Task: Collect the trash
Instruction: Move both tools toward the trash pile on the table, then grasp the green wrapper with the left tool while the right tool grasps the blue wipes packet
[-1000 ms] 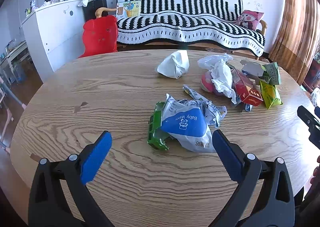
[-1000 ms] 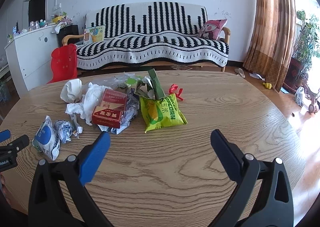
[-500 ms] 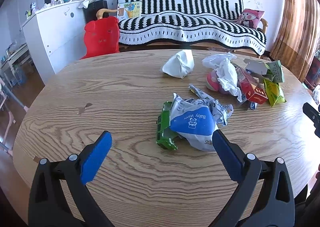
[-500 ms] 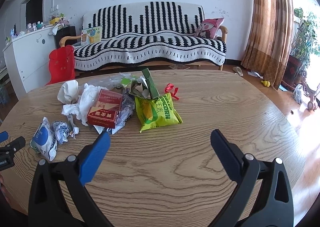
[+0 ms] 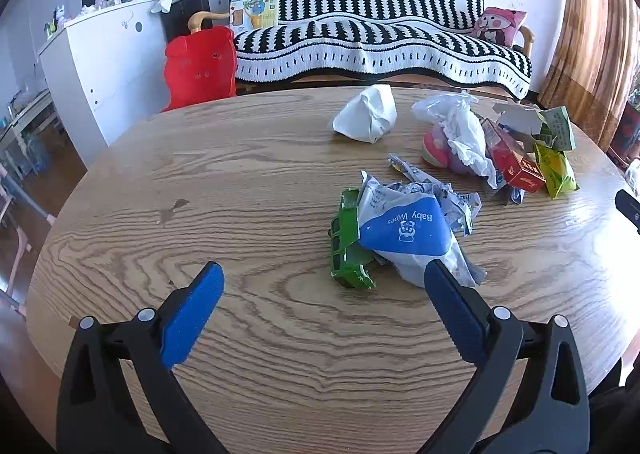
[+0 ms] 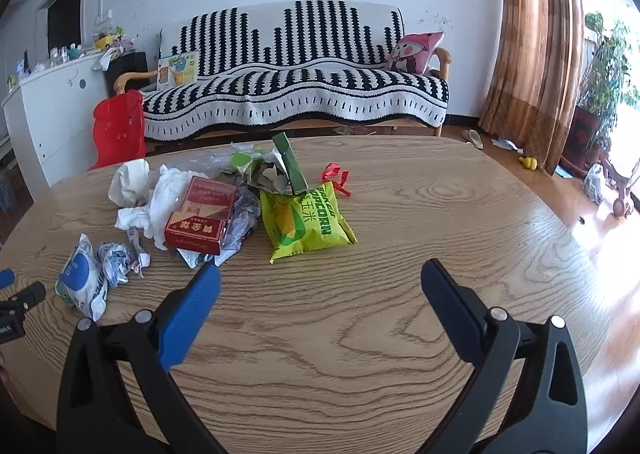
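Trash lies scattered on a round wooden table (image 5: pixel 240 181). A blue and white baby wipes pack (image 5: pixel 408 230) rests on a green toy truck (image 5: pixel 348 246), just ahead of my open left gripper (image 5: pixel 320 278). Behind it lie a white paper wad (image 5: pixel 368 113), crumpled tissue (image 5: pixel 464 129) and a red box (image 5: pixel 516 169). In the right wrist view, the red box (image 6: pixel 202 219) and a yellow popcorn bag (image 6: pixel 304 221) lie ahead of my open right gripper (image 6: pixel 320 278). The wipes pack (image 6: pixel 80 282) sits at the left. Nothing is between either pair of fingers.
A striped sofa (image 5: pixel 380 41) stands behind the table, with a red child's chair (image 5: pixel 200 65) and a white cabinet (image 5: pixel 96 61) to the left. Brown curtains (image 6: pixel 536 45) hang at the right. A red ribbon (image 6: pixel 336 177) and green carton pieces (image 6: pixel 288 165) lie at the table's far side.
Both grippers have drifted slightly leftward and stayed open. The trash has not moved on the table.
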Available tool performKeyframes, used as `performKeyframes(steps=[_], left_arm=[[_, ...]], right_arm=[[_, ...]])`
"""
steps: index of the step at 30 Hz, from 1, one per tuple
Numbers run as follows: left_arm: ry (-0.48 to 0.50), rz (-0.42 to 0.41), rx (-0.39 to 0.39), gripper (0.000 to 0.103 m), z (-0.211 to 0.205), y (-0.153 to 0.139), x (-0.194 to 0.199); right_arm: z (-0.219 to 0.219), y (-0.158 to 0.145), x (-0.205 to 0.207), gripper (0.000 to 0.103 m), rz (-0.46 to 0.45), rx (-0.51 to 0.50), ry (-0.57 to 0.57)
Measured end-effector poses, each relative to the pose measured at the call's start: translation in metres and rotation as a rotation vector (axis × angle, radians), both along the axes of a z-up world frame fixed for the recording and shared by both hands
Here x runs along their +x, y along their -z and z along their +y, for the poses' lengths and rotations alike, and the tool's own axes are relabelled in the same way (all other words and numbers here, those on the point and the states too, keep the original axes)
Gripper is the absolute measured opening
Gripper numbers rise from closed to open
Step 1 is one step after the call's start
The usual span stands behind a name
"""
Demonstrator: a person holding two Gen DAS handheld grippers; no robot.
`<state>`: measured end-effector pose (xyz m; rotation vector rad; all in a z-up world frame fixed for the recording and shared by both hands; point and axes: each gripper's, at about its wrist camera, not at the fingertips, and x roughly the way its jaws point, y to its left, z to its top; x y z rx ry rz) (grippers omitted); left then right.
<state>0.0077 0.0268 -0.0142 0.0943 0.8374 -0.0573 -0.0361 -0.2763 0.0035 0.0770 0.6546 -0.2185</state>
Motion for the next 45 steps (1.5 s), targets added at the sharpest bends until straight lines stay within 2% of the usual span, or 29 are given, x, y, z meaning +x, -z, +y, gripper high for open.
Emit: performKeyframes(steps=[5, 9, 15, 17, 20, 22, 25, 28, 30, 33, 35, 36, 38, 39, 40, 42, 44, 45], left_arm=[[0.007, -0.001, 0.014, 0.098, 0.005, 0.002, 0.000], [0.023, -0.014, 0.081, 0.098, 0.014, 0.008, 0.000], [0.113, -0.059, 0.140, 0.098, 0.004, 0.010, -0.004], [0.127, -0.046, 0.168, 0.098, -0.003, 0.015, 0.002], [0.140, -0.012, 0.154, 0.098, -0.001, 0.024, 0.016], [0.121, 0.004, 0.153, 0.098, 0.004, 0.033, 0.026], [0.101, 0.013, 0.098, 0.098, 0.016, 0.034, 0.037], [0.102, 0.020, 0.080, 0.098, 0.021, 0.037, 0.046], [0.113, 0.018, 0.069, 0.098, 0.021, 0.039, 0.049], [0.157, 0.024, 0.043, 0.098, 0.019, 0.042, 0.051], [0.183, 0.034, 0.058, 0.097, 0.016, 0.045, 0.053], [0.194, 0.043, 0.060, 0.095, 0.014, 0.047, 0.055], [0.219, 0.074, 0.016, 0.085, 0.015, 0.050, 0.061], [0.231, 0.087, -0.002, 0.074, 0.016, 0.051, 0.063], [0.259, 0.079, -0.049, 0.054, 0.017, 0.049, 0.064], [0.295, 0.076, -0.102, 0.026, 0.020, 0.046, 0.063], [0.292, 0.095, -0.155, 0.024, 0.025, 0.046, 0.062], [0.281, 0.090, -0.146, 0.024, 0.025, 0.045, 0.061]], right_arm=[[-0.002, 0.000, -0.002, 0.097, -0.020, 0.039, 0.012], [0.010, -0.001, 0.000, 0.097, -0.060, 0.123, -0.032], [0.070, -0.007, 0.014, 0.097, -0.053, 0.228, -0.229], [0.090, -0.007, 0.017, 0.097, -0.046, 0.232, -0.277], [0.111, -0.007, 0.019, 0.097, -0.047, 0.209, -0.328], [0.119, -0.005, 0.019, 0.097, -0.047, 0.240, -0.394], [0.134, 0.007, 0.028, 0.097, 0.016, 0.297, -0.486], [0.147, 0.012, 0.036, 0.097, 0.049, 0.306, -0.521], [0.154, 0.016, 0.042, 0.097, 0.077, 0.350, -0.528], [0.164, 0.024, 0.049, 0.085, 0.115, 0.347, -0.513], [0.169, 0.036, 0.061, 0.075, 0.160, 0.349, -0.510], [0.172, 0.044, 0.070, 0.072, 0.193, 0.354, -0.511], [0.176, 0.056, 0.079, 0.061, 0.230, 0.364, -0.511], [0.174, 0.059, 0.081, 0.059, 0.227, 0.384, -0.511], [0.174, 0.060, 0.084, 0.049, 0.228, 0.389, -0.509], [0.174, 0.058, 0.083, 0.044, 0.216, 0.382, -0.510], [0.174, 0.052, 0.078, 0.041, 0.190, 0.383, -0.523], [0.175, 0.048, 0.075, 0.041, 0.170, 0.364, -0.527]])
